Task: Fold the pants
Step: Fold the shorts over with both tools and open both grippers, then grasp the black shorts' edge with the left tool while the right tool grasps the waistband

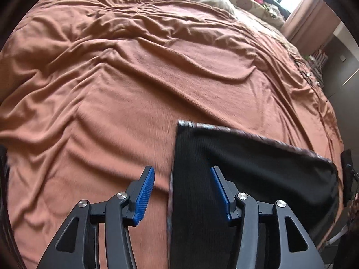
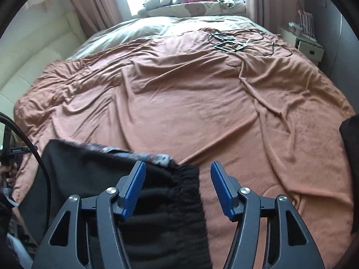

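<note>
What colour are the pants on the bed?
Black pants, with a grey patterned strip along the far edge; the left wrist view shows it best.

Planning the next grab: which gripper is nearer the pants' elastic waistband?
Right. The waistband sits between the right gripper's open jaws; the left gripper hangs open over the pants' opposite edge.

The black pants (image 1: 246,168) run off the bottom edge, motion-blurred.

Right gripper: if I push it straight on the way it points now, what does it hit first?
Most likely the black pants: their gathered edge lies below the open right gripper, with nothing gripped. Slightly further right it would meet the brown blanket instead; depth is hard to judge.
</note>
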Demonstrator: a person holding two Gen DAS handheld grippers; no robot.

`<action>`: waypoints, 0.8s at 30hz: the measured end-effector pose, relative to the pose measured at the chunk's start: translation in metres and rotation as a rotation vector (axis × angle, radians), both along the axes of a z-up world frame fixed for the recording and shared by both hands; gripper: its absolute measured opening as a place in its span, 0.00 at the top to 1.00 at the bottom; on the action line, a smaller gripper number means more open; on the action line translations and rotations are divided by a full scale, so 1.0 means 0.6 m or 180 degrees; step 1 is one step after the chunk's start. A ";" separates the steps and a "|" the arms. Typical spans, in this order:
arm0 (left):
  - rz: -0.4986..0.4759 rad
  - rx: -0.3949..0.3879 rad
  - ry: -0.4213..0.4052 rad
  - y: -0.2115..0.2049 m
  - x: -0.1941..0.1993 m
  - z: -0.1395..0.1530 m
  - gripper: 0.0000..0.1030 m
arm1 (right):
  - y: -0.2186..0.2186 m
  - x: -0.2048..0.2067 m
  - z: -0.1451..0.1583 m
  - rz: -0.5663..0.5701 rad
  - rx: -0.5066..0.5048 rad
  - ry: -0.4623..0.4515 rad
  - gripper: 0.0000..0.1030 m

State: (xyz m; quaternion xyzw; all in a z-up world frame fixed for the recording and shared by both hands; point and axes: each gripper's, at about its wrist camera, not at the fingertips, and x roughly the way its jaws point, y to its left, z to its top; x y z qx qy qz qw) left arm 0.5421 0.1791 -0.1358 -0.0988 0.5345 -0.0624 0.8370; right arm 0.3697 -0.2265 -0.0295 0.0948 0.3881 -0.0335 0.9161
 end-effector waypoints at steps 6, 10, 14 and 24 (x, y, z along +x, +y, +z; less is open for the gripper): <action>0.0044 -0.0076 -0.0043 -0.001 -0.073 0.021 0.48 | -0.012 -0.052 -0.007 0.0032 0.0194 0.0002 0.43; 0.0079 -0.0082 -0.0060 -0.005 -0.121 0.027 0.48 | -0.027 -0.091 -0.010 0.0011 0.0341 -0.0014 0.43; 0.0136 -0.0120 -0.0059 -0.008 -0.166 0.025 0.48 | -0.035 -0.121 -0.020 -0.0004 0.0424 0.0001 0.42; 0.0310 -0.0221 -0.0006 -0.015 -0.270 -0.007 0.48 | -0.058 -0.182 -0.058 -0.0096 0.0903 0.0005 0.29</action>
